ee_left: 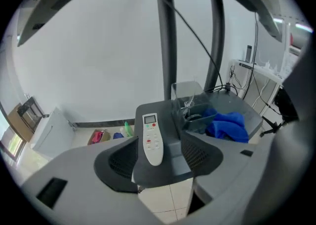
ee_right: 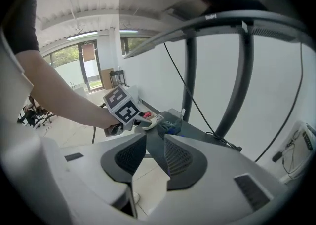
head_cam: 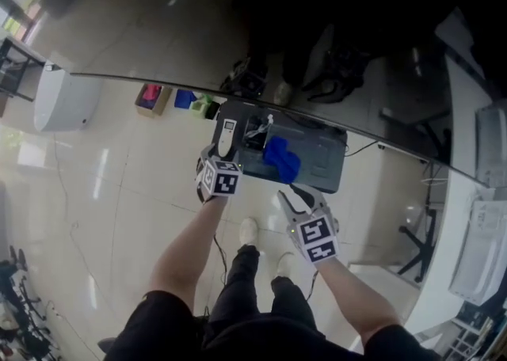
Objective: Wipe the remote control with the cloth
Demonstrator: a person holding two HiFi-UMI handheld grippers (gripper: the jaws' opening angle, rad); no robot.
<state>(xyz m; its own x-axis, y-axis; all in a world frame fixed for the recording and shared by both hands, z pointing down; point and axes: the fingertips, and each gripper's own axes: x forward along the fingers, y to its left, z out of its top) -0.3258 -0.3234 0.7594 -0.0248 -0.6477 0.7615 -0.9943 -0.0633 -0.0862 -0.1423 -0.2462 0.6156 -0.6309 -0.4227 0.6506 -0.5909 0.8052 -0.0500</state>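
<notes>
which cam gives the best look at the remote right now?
Left gripper view: the remote lies whole on the dark stand, display and buttons showing, between open jaws. Head view: small, just ahead of the left gripper. Right gripper view: only its tip, past that gripper's marker cube.

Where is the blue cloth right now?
In the head view the blue cloth lies bunched on the dark grey table, to the right of the white remote control.
</notes>
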